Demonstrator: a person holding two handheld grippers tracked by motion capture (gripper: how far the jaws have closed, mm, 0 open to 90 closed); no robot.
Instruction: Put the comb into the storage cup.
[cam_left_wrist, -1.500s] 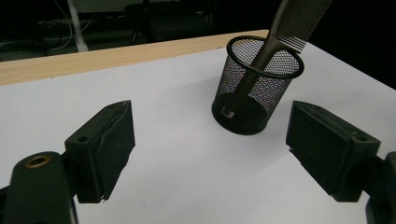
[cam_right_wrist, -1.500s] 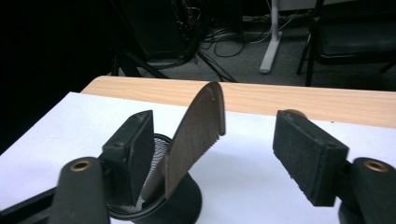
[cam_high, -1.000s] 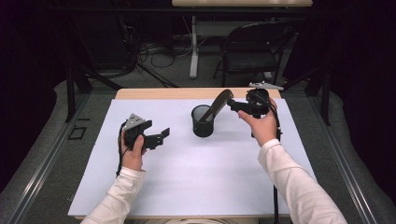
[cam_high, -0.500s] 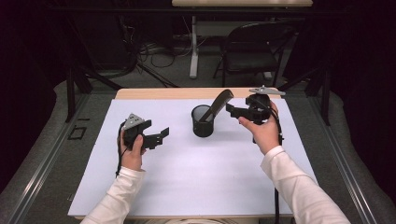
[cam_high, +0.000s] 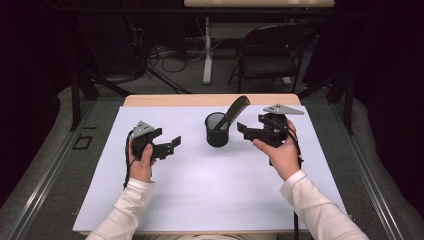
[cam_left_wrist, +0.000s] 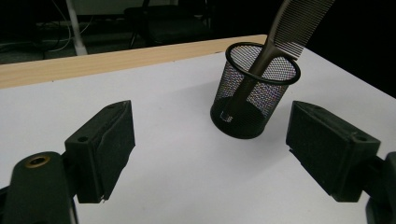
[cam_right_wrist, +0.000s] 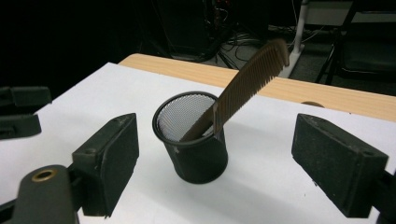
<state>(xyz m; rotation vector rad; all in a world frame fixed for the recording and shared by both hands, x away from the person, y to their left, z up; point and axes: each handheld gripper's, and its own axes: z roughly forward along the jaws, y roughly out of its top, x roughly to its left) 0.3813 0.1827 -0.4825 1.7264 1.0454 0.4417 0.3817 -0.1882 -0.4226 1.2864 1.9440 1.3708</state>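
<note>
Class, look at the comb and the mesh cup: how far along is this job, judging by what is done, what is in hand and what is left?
Done: the comb stands handle-down in the mesh cup, leaning on its rim. In hand: nothing; the right gripper, jaws open, sits beside the cup, and the left gripper is open too, apart from it on the white mat. Left: probably only drawing both grippers away.

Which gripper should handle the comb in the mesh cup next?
Right, probably. The right gripper sits open just beside the mesh cup, on the side the comb leans toward. The left gripper, also open, is farther off.
</note>
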